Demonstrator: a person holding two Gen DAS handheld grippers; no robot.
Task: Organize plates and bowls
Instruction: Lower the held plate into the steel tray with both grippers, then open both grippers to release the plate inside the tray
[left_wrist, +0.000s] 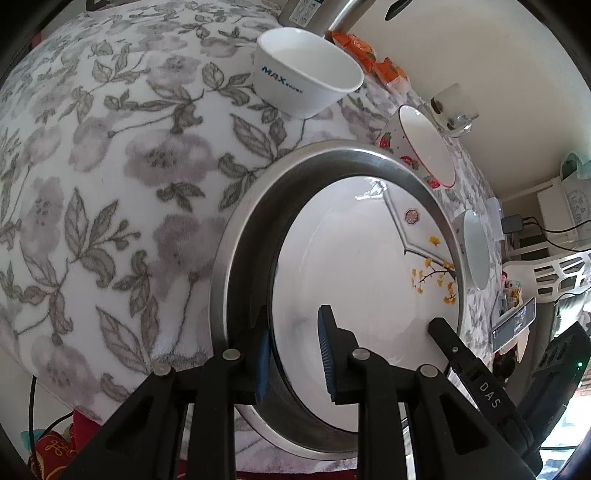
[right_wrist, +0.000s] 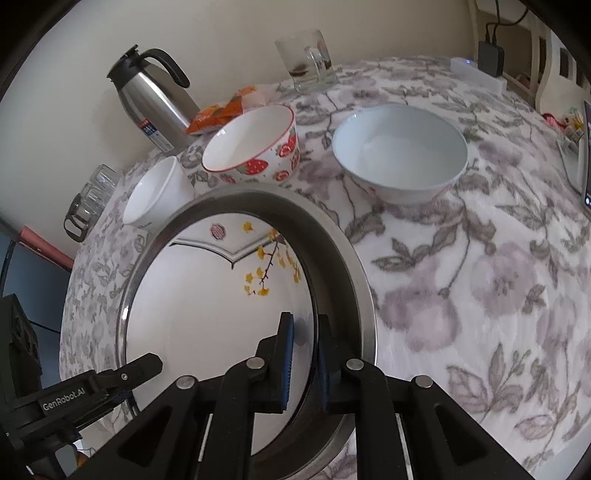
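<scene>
White plate seated inside steel pan on floral cloth. Left gripper and right gripper pinching opposite plate rims. Kettle body and pale bowl fully visible in right view only. Open cloth beside pan.

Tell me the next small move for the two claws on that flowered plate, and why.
Probably open both claws and let go. The flowered plate already lies inside the steel pan, with the left claw and the right claw each closed on its rim at opposite sides. Whether it is fully seated I cannot tell, so release gently.
</scene>
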